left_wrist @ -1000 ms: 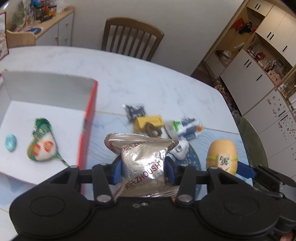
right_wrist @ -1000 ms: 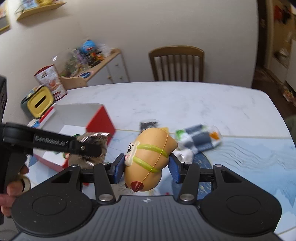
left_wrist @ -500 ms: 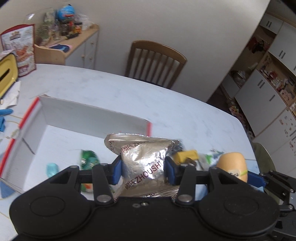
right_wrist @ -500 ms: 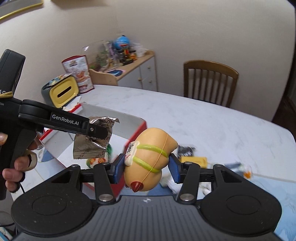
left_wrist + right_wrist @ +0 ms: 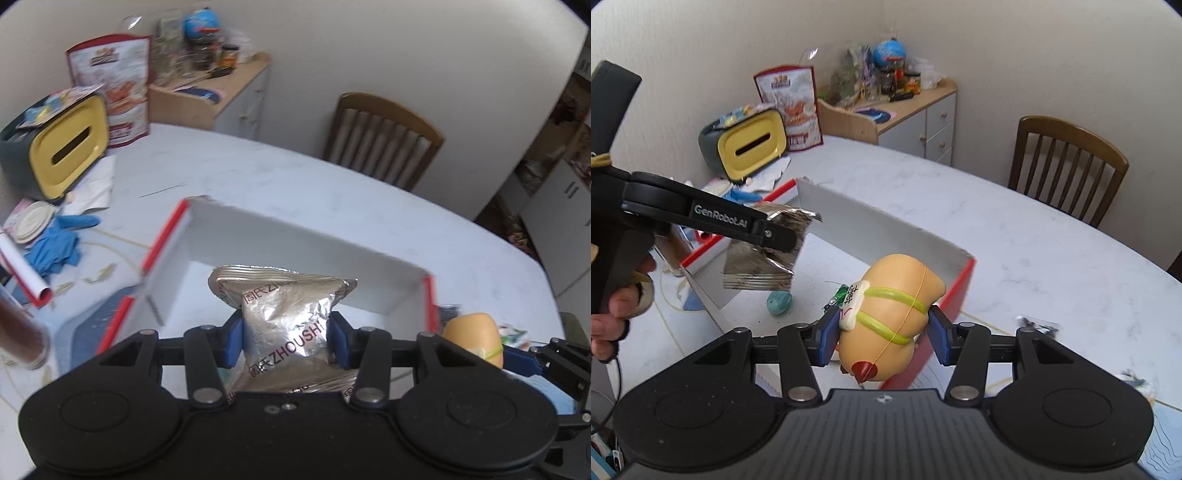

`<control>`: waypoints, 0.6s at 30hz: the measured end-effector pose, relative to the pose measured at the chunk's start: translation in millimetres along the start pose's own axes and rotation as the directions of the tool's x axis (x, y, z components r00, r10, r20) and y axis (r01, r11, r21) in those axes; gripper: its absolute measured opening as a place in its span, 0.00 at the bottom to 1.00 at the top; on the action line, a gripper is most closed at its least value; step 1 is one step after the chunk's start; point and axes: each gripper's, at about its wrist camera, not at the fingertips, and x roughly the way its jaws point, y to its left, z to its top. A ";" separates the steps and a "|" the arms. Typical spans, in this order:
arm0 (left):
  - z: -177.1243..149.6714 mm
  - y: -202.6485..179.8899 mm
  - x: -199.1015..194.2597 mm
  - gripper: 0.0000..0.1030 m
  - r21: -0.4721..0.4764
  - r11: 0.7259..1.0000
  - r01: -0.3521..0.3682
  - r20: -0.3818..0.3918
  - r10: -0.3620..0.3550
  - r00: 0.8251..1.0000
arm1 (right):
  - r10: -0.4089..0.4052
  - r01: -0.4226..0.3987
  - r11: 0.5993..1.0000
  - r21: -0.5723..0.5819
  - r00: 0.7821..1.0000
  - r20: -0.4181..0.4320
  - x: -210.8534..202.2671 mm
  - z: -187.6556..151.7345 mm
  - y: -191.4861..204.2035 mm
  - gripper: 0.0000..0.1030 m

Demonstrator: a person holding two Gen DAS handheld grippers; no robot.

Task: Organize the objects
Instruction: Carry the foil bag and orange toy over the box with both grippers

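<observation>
A crinkled silver foil snack packet [image 5: 286, 325] with dark lettering stands upright, held above the open white cardboard box with red outer sides [image 5: 964, 288]. A tan, bun-shaped soft toy with yellow-green bands and a red tip [image 5: 886, 317] hangs tilted over the box's near corner. A small turquoise egg [image 5: 779, 302] and a green-wrapped item lie on the box floor.

The foil packet [image 5: 286, 328] hangs over the near-left part of the open box [image 5: 886, 236], the toy [image 5: 890, 321] over its right wall, an egg [image 5: 779, 302] lies inside, and a chair [image 5: 1067, 166] stands behind the table [image 5: 1034, 258].
</observation>
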 end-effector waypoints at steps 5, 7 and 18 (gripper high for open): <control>1.0 13.6 16.3 0.44 0.031 0.999 -0.044 -0.025 0.045 0.999 | -0.024 0.023 1.000 -0.018 0.999 -0.042 35.2 6.3 9.8 0.48; 1.5 15.0 24.6 0.44 0.050 0.997 -0.051 -0.037 0.053 0.998 | -0.035 0.033 0.999 -0.030 0.997 -0.062 49.2 7.8 13.3 0.48; 6.5 10.9 67.8 0.44 0.153 0.987 -0.044 -0.093 0.058 0.994 | -0.075 0.066 0.996 -0.056 0.980 -0.185 110.3 4.8 18.1 0.48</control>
